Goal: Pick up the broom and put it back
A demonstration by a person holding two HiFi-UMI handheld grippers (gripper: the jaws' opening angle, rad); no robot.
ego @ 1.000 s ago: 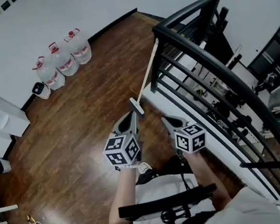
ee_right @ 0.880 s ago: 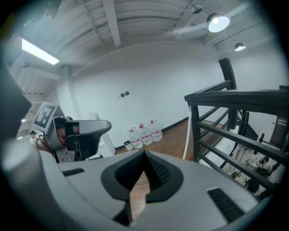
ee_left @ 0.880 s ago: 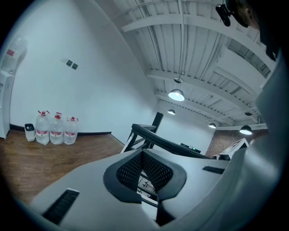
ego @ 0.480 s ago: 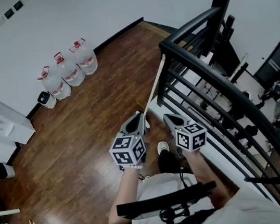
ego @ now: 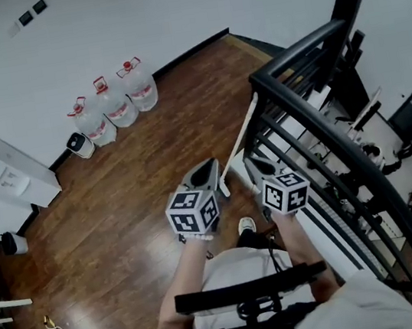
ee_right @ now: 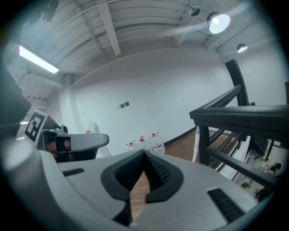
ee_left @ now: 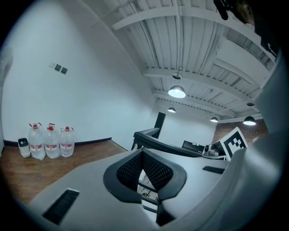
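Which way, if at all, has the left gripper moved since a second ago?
Yes: the left gripper moved forward, up to the foot of the broom leaning on the railing.

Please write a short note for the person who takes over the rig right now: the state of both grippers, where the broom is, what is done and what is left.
Left gripper: shut, empty, above the wooden floor.
Right gripper: shut, empty, beside the left one.
Broom: leans against the black railing, with its lower end on the floor just ahead of the two grippers. Neither gripper touches it.
Done: no grip on the broom yet.
Left: open a gripper, take the handle, lift the broom and put it back. The pictures do not show where its place is.
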